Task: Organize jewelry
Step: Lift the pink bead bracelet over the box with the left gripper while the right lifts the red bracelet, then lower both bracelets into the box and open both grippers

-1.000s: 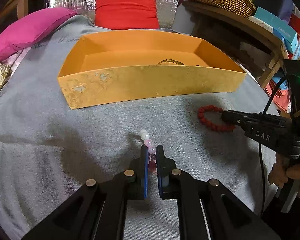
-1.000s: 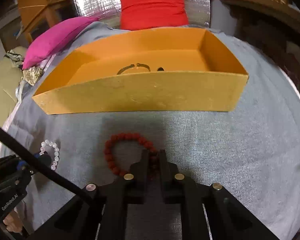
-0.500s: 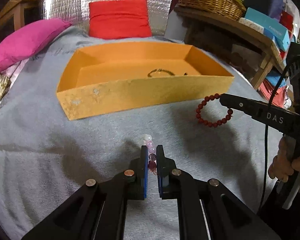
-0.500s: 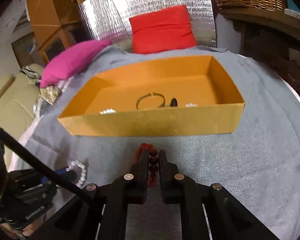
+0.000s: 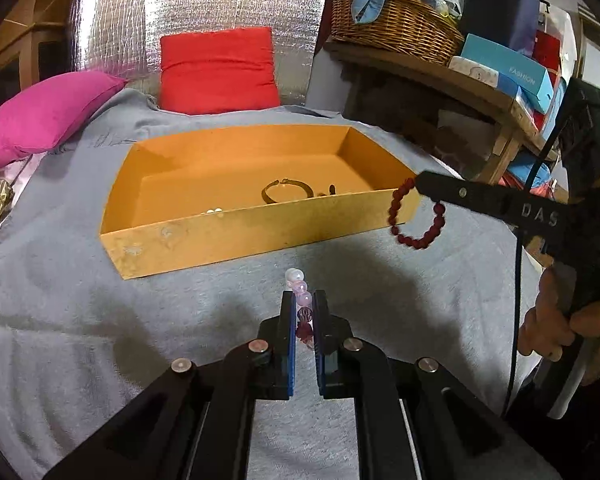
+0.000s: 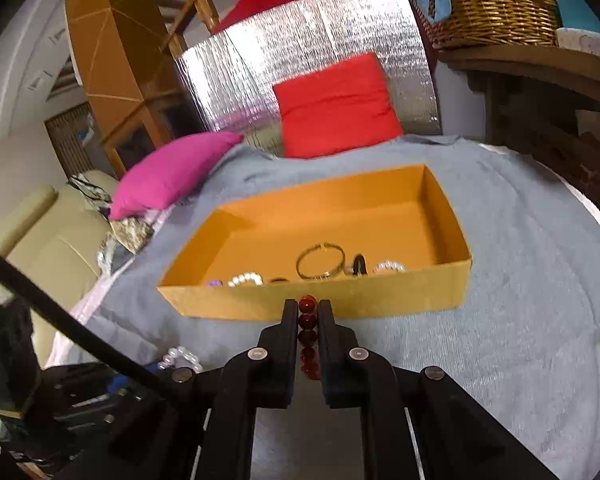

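Nearest to us, we are holding two bracelets clear of the grey cloth (image 5: 100,320), one in each tool, so no loose jewelry is showing on the cloth itself. We are pinching the pale bead bracelet (image 5: 300,292) in the left gripper (image 5: 303,304), whose jaws are nearly closed on it, pink and clear beads poking out past the tips and darker ones sitting between the pads. We are clamping the red bead bracelet (image 6: 308,320) in the right gripper (image 6: 308,312) the same way, jaws almost shut, a column of dark red beads caught between them; from the left wrist view its loop (image 5: 416,216) is hanging free below the tip, just at the near right corner of the orange box (image 5: 240,236).

Further off, the box is already holding several pieces: a gold bangle (image 6: 321,261), two pearl bracelets (image 6: 245,279) (image 6: 389,267), and some small dark items we cannot make out. We are judging the task well along, with these two bracelets still left to carry over the near wall and drop inside.
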Tool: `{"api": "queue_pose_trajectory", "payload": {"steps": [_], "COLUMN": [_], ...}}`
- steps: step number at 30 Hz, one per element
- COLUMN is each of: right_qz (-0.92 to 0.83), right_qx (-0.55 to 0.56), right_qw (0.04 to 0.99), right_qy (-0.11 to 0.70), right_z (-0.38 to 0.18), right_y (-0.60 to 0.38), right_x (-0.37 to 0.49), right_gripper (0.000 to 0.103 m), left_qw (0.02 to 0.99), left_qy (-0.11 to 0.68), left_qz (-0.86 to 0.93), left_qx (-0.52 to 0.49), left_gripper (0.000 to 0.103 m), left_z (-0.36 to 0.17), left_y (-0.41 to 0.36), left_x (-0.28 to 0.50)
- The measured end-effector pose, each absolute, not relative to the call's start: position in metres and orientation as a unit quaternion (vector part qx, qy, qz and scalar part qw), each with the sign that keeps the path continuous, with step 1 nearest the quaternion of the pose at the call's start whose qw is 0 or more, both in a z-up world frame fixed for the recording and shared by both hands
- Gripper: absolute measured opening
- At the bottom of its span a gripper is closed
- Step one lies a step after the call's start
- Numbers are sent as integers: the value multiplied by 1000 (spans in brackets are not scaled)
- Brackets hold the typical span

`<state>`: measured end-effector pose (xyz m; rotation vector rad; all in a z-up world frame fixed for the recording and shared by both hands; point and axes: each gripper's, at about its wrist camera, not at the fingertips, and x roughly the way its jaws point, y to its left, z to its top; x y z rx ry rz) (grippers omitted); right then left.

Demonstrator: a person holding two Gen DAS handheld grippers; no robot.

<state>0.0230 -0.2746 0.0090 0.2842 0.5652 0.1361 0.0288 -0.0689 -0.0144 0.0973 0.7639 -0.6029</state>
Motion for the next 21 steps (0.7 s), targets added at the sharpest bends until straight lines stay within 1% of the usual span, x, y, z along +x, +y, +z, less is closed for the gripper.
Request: {"api": "queue_pose_trajectory", "payload": {"steps": [4, 8, 12, 15, 19, 21], "right_qz": [66, 56, 47, 42, 35, 30], "right_qx": [146, 162, 181, 205, 217, 214], "right_qw": [950, 953, 954, 948, 941, 936], "right_qy": [267, 248, 234, 238, 258, 277], "right_z": [19, 36, 53, 58, 47, 37], "right_y": [-277, -284, -293, -302, -309, -312], "right_x": [28, 43, 71, 101, 139, 155], "right_gripper": [10, 10, 10, 10, 10, 10], "left_qw": [880, 888, 899, 899, 894, 885], "left_qy": [377, 371, 348, 348, 366, 392], "left_qz": [-286, -270, -264, -263, -252, -242], "left_qx": [34, 25, -3, -32, -53, -70], "left_gripper": [8, 8, 8, 8, 8, 8], "left_z": [-10, 12, 45, 55, 37, 20], "left_y": [-71, -74, -76, -76, -75, -73], "left_x": [37, 50, 81, 113, 155, 175]}}
